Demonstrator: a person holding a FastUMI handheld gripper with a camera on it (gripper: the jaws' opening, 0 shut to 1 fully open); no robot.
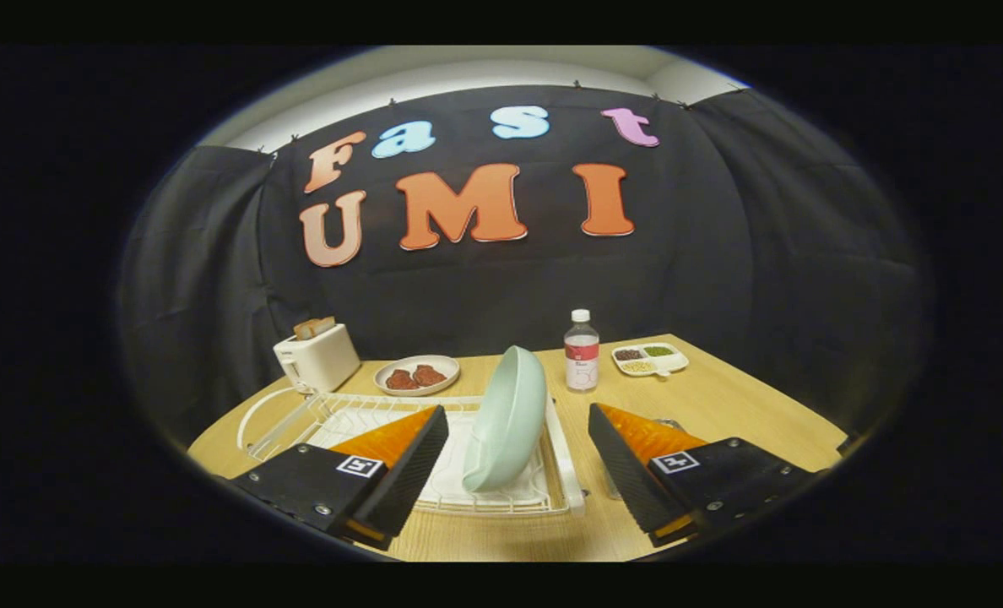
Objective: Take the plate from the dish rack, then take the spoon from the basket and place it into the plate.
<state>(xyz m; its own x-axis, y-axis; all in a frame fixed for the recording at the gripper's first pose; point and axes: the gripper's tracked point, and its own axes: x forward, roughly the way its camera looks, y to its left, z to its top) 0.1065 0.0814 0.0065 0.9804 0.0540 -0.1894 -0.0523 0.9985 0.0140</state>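
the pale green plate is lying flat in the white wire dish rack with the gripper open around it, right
Not quite. In the gripper view, the pale green plate stands on edge in the white wire dish rack, not flat. The gripper is open, a finger on either side of the plate.

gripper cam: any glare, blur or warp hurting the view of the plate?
Gripper view: strong fisheye warp bows the table edges; pale green plate, on edge in the white dish rack, is sharp, evenly lit, no glare. The open claw straddles it, apart. Toaster and bottle beyond are readable.
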